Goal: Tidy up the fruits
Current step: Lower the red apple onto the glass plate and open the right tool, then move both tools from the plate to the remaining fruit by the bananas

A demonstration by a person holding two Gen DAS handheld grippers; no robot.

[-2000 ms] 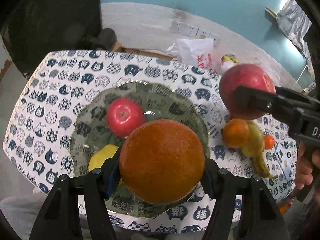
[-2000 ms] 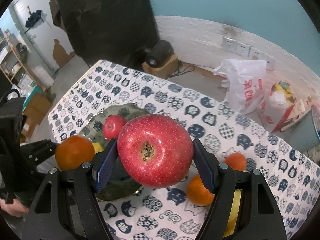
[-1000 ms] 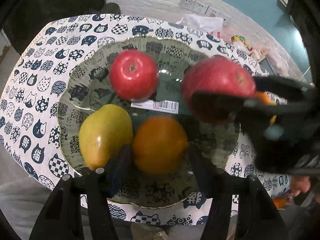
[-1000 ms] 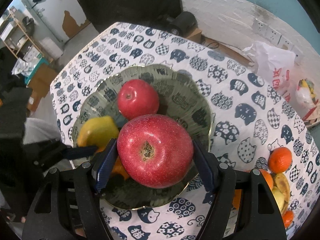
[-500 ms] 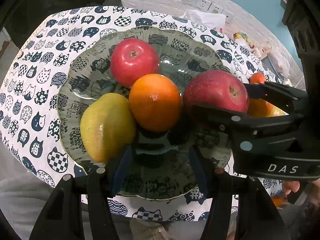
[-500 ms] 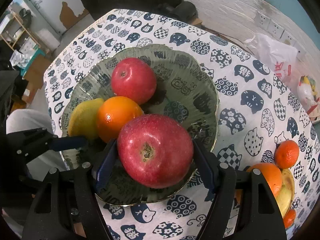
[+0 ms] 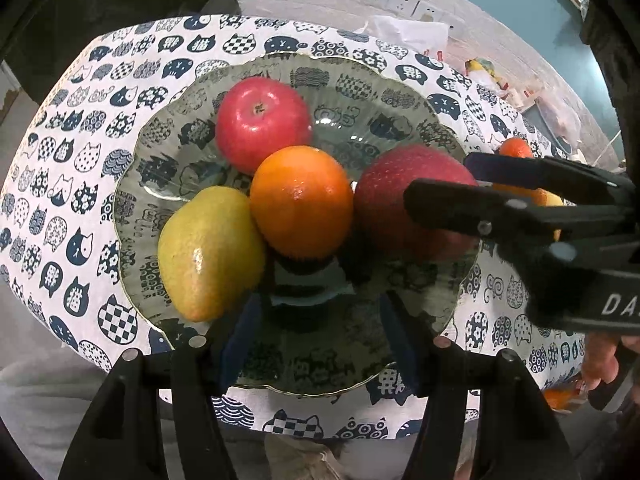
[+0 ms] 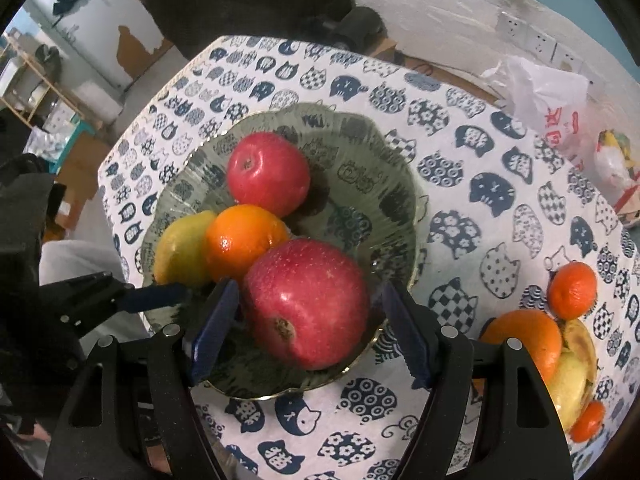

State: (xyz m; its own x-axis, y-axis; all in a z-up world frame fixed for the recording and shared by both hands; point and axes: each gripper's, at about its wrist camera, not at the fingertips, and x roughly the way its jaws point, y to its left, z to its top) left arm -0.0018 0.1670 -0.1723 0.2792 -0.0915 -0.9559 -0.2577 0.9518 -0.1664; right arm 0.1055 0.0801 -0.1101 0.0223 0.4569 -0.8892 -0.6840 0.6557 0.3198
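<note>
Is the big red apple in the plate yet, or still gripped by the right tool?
In the plate. The big red apple rests beside the orange; gaps show between it and the right tool's pads.

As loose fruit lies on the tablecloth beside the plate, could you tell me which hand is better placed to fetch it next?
Right, probably. The loose oranges lie on its side of the plate, its fingers stand open around the big apple, and the left gripper is across the plate.
</note>
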